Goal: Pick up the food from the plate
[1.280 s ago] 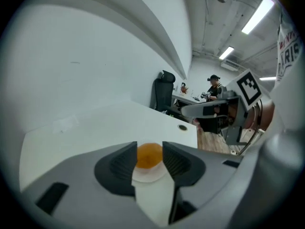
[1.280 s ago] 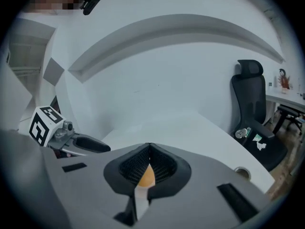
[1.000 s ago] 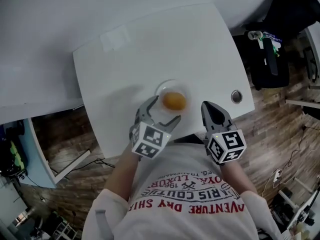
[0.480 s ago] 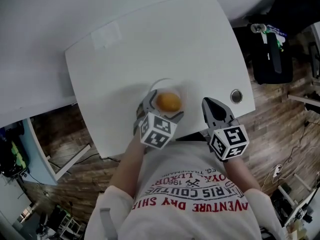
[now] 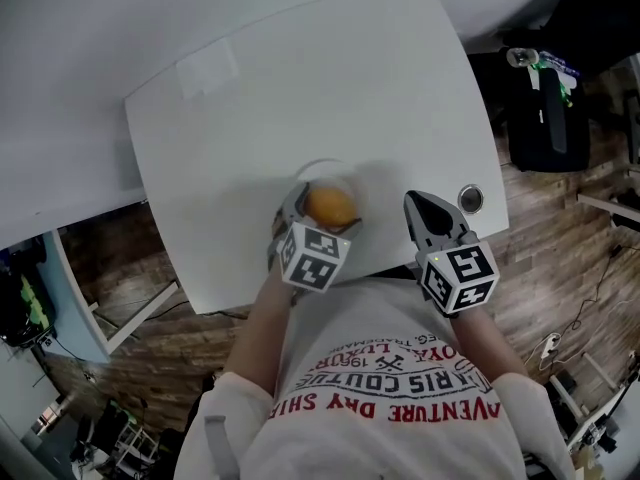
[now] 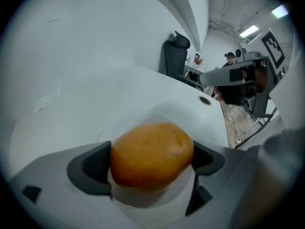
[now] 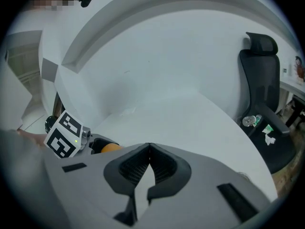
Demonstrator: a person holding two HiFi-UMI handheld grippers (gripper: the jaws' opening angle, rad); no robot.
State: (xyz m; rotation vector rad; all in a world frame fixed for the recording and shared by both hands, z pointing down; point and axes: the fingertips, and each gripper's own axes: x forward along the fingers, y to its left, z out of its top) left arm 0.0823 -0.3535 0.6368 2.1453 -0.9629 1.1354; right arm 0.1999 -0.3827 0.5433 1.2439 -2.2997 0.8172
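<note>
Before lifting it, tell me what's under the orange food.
A pale plate on the white table; its near part shows beneath the food. The spot where the food sits is covered.

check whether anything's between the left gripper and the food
Nothing visible is in the way. The food sits right between the left gripper's wide-set jaws, on the plate. The right gripper is shut and off to the side.
</note>
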